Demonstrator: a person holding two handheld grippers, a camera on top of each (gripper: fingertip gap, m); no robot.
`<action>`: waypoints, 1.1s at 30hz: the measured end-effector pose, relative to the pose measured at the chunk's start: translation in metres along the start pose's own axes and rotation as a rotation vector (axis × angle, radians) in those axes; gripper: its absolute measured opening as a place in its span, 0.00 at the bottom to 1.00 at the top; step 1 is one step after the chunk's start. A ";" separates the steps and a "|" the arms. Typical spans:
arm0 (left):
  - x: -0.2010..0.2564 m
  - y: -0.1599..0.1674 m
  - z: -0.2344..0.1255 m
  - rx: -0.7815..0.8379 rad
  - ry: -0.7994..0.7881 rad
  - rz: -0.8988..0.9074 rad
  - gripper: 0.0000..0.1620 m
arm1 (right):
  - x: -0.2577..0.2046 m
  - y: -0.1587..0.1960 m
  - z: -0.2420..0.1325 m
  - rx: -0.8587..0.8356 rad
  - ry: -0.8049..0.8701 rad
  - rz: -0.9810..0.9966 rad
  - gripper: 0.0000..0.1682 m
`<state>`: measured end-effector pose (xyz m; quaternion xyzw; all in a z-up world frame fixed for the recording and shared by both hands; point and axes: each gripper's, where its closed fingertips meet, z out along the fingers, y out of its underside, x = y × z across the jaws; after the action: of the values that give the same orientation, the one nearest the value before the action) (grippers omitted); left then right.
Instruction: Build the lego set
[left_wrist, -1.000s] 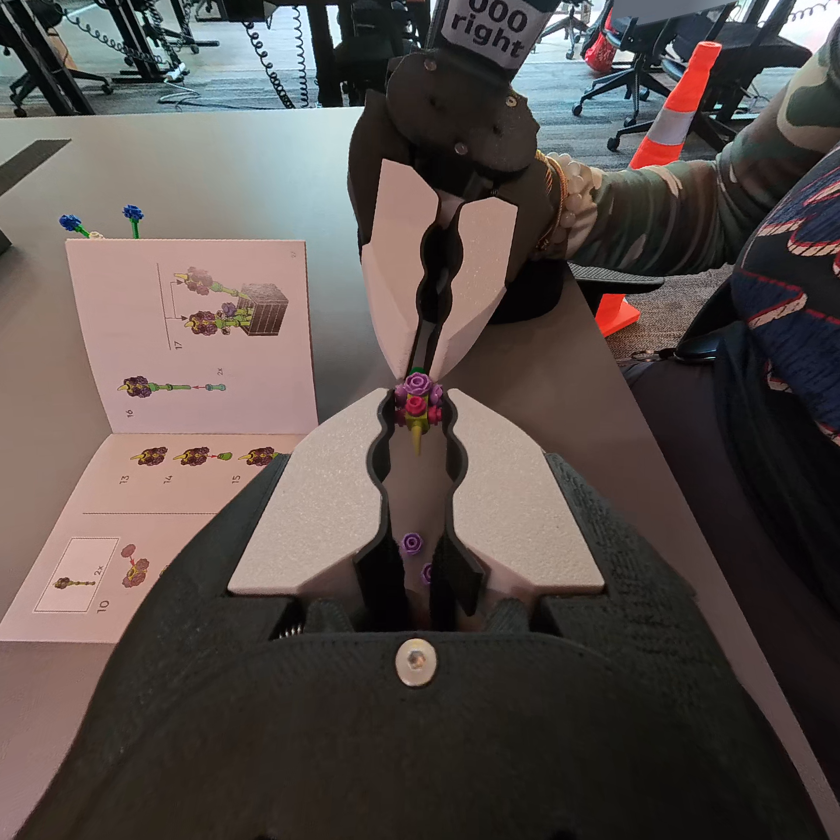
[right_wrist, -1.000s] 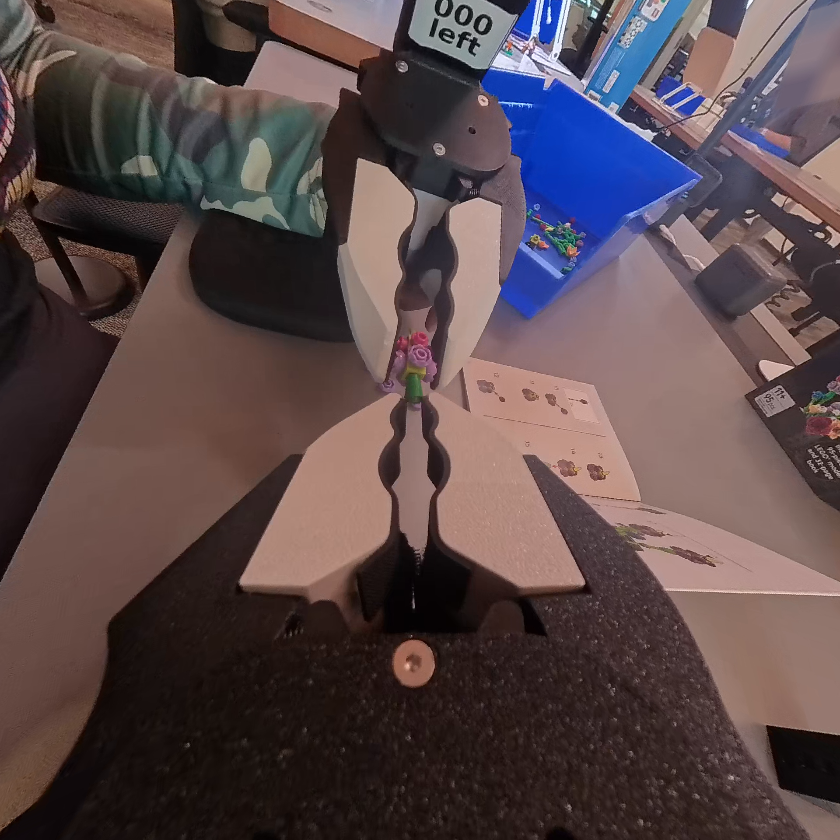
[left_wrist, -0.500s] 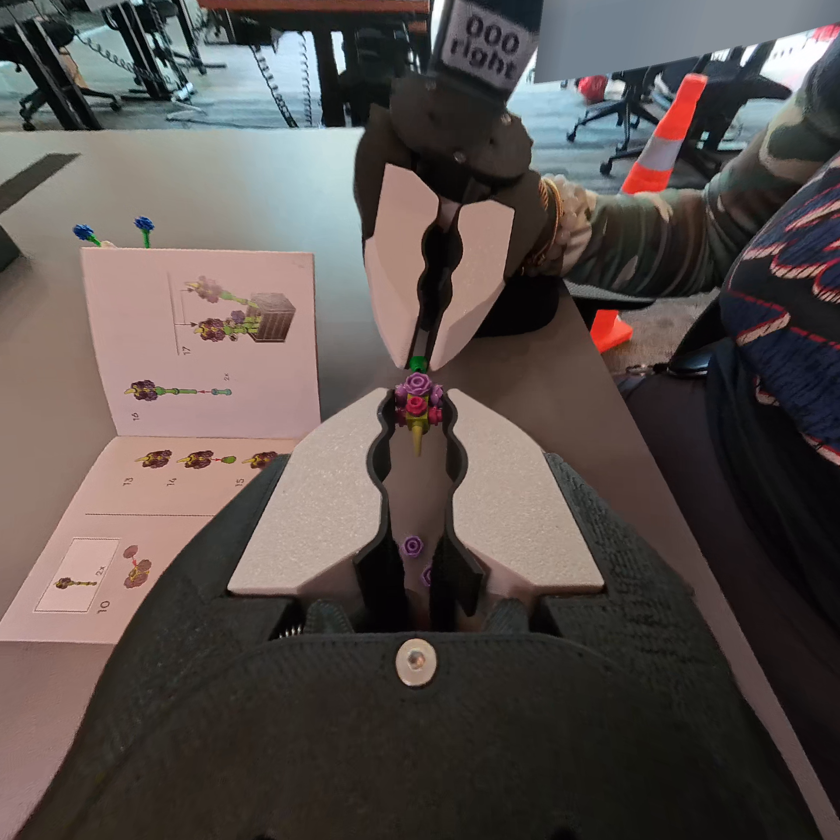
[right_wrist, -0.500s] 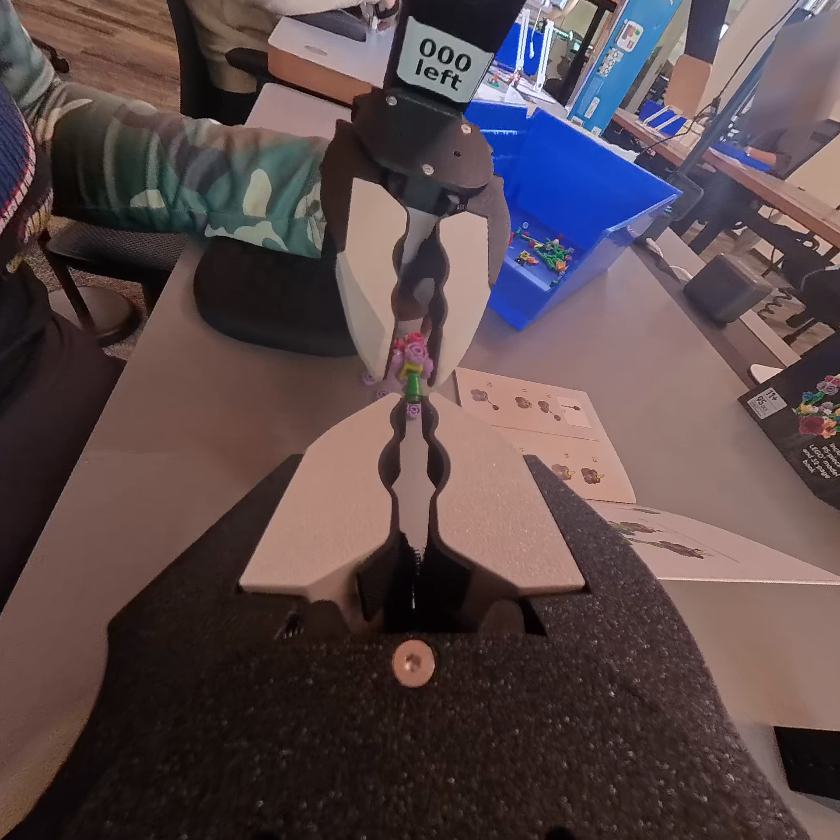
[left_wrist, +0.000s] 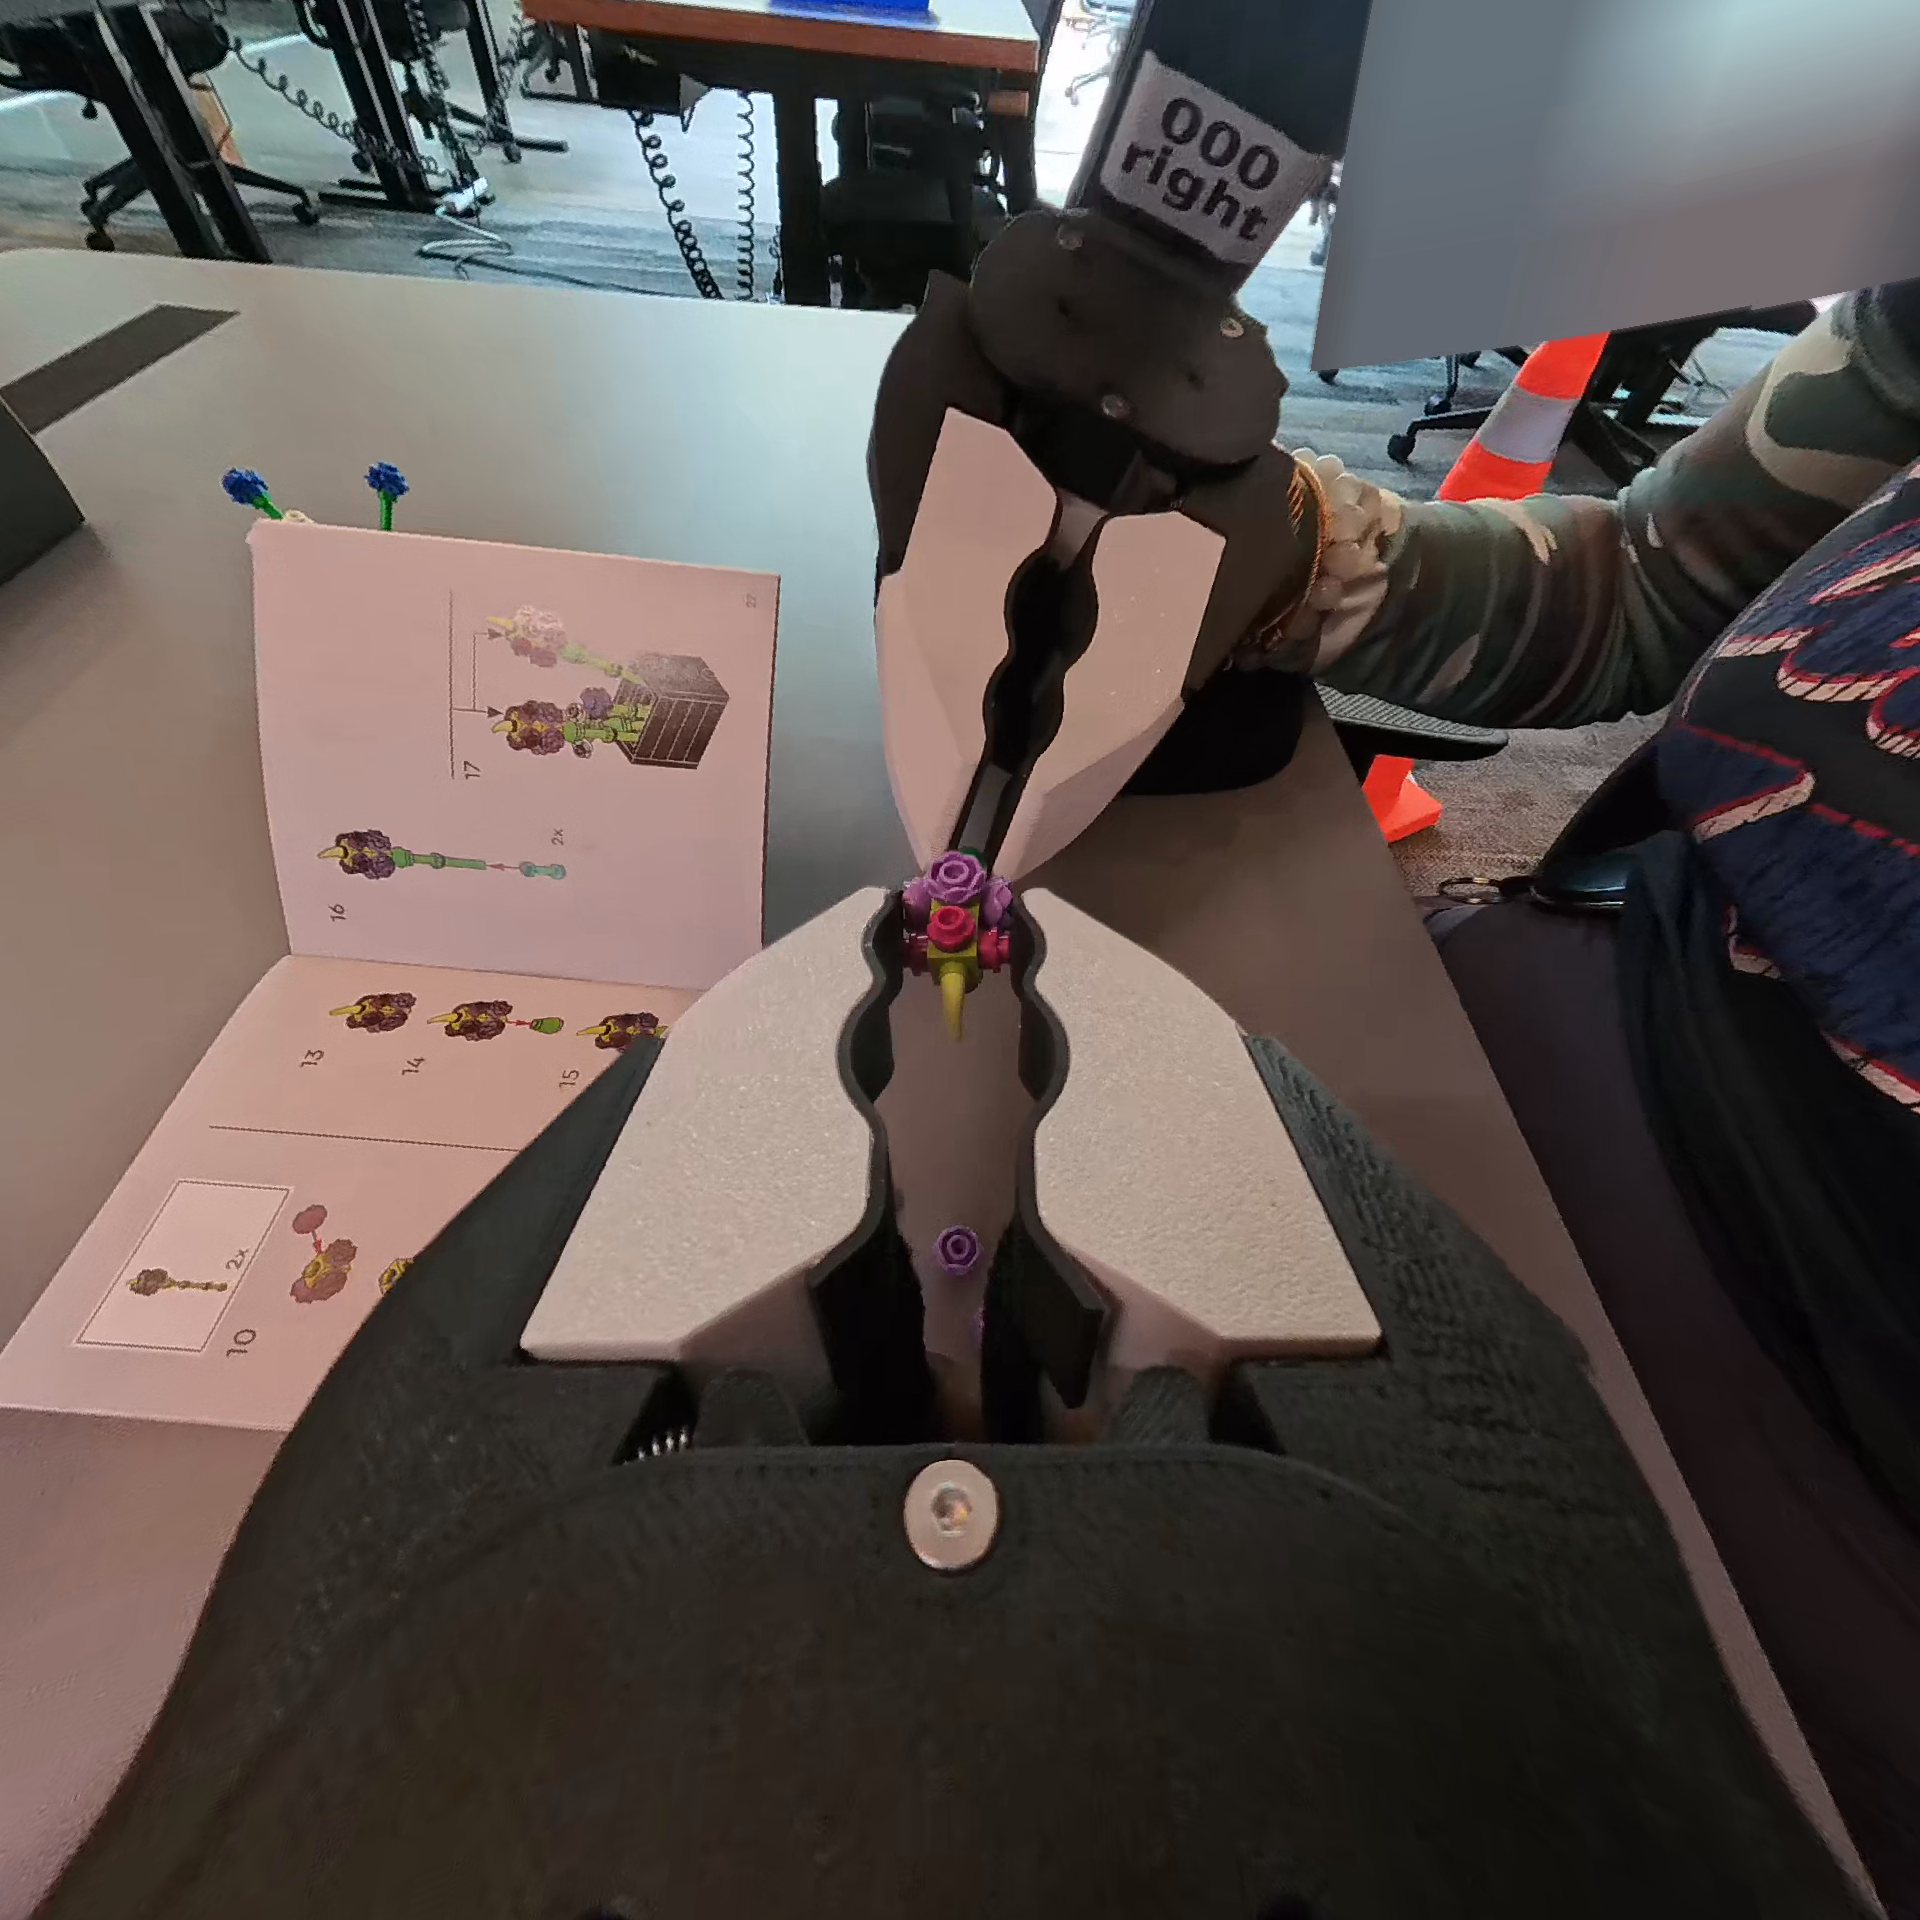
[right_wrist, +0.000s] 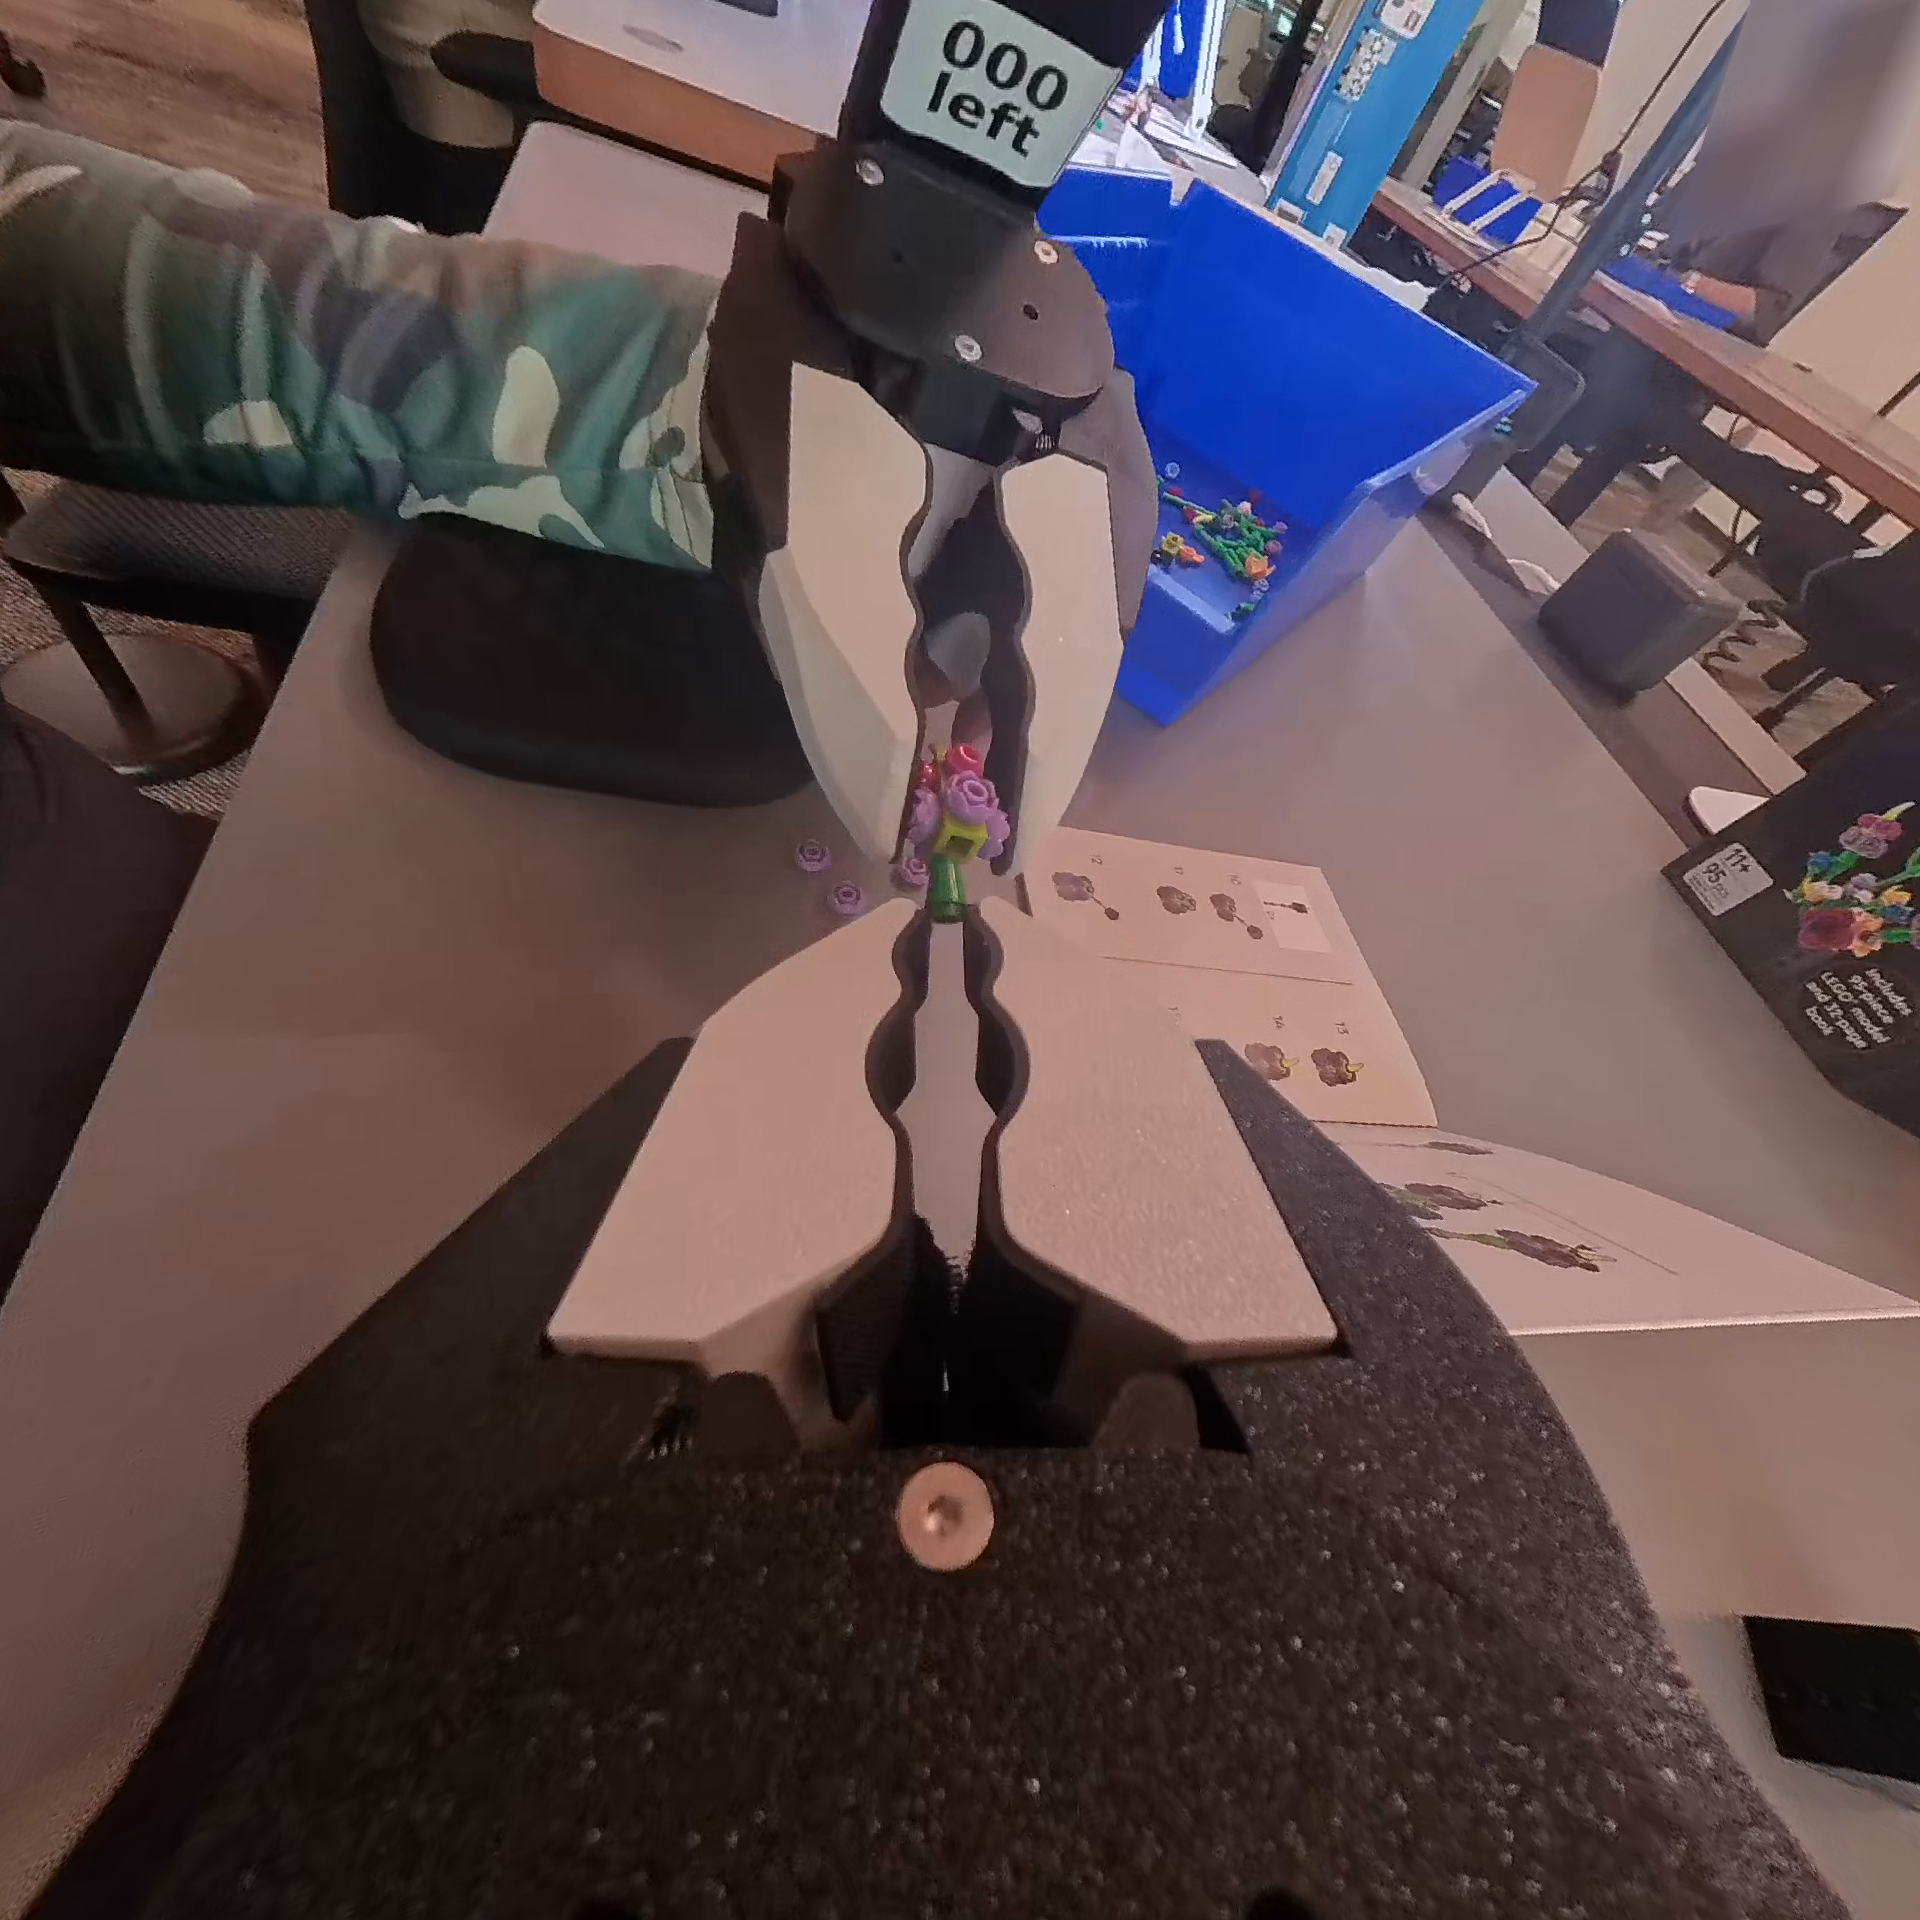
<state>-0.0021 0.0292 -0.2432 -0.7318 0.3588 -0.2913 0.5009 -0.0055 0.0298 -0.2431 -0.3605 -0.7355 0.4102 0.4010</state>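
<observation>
Your left gripper (left_wrist: 954, 940) has its jaws clamped on the flower head (left_wrist: 954, 925), right at their tips, with the yellow spike pointing back down the gap between them. Your right gripper (right_wrist: 943, 920) has its jaws nearly together, pinching the green stem (right_wrist: 945, 883) at their very tips, and the stem's far end sits against the underside of the head. Both grips are shallow, so the main risk, as I judge it, is a piece twisting out: if you push the stem in off its axis, it can pivot between your right jaws or pop free and drop to the surface (left_wrist: 520, 416). Press too hard and the head may rotate in your left jaws, or the small purple and red blossoms on its sides may shear off, since the left jaws bear partly on them. I cannot tell whether the stem is fully seated, so letting go with the right jaws too soon could leave it hanging loose. Loose purple blossoms (right_wrist: 831, 878) lie on the surface below and just left of your right jaw tips; one (left_wrist: 957, 1250) shows through the gap of your left jaws. A dropped piece would land among them, or roll toward the booklet (left_wrist: 499, 748) left of your left jaws.
</observation>
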 end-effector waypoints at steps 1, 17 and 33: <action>-0.001 0.001 0.000 -0.005 -0.002 -0.002 0.12 | 0.000 0.001 0.000 -0.006 0.004 -0.004 0.04; -0.004 0.009 0.006 -0.070 -0.020 -0.016 0.12 | 0.004 0.008 0.001 -0.095 0.118 -0.189 0.04; -0.018 0.022 0.012 -0.168 -0.094 -0.089 0.12 | 0.011 0.020 0.004 -0.221 0.219 -0.331 0.03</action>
<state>-0.0086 0.0446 -0.2693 -0.7995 0.3251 -0.2474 0.4404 -0.0101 0.0462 -0.2592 -0.3189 -0.7772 0.2142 0.4983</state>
